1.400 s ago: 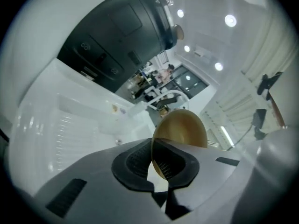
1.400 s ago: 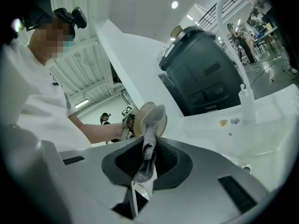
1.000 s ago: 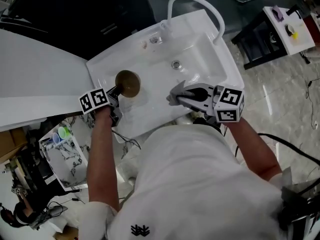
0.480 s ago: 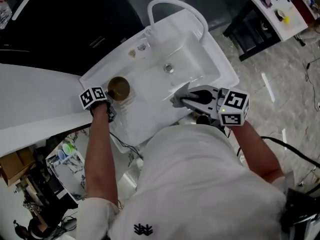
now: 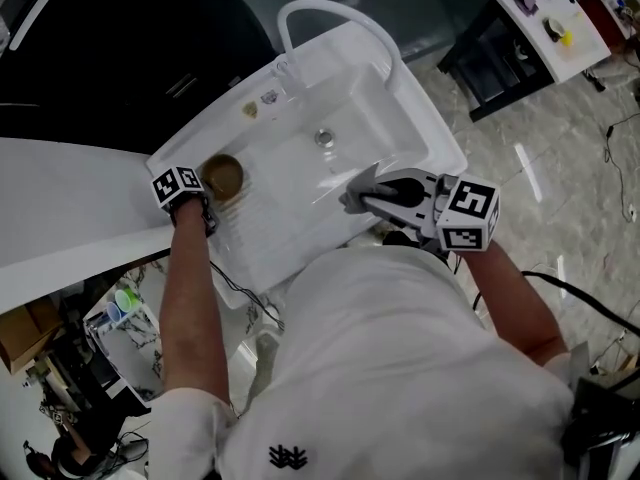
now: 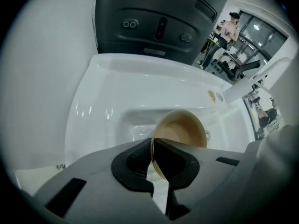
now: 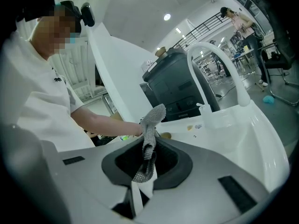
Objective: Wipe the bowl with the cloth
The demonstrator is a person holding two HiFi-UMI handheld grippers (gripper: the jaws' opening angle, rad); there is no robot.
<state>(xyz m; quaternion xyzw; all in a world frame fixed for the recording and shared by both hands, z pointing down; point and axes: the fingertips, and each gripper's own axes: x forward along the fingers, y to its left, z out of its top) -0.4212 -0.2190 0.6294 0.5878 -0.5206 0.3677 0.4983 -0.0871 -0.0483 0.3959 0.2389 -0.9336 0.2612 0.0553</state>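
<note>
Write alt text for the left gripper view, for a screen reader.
The left tongs are shut on the rim of a brown bowl, which is tipped on edge with its inside facing the camera. Beyond it lies a white sink, with a dark appliance behind that.

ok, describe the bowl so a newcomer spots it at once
Start at the white rectangular sink. At its left end in the head view, the left gripper pinches the rim of a small round brown bowl. It is the largest round thing there; the metal drain is far smaller.
</note>
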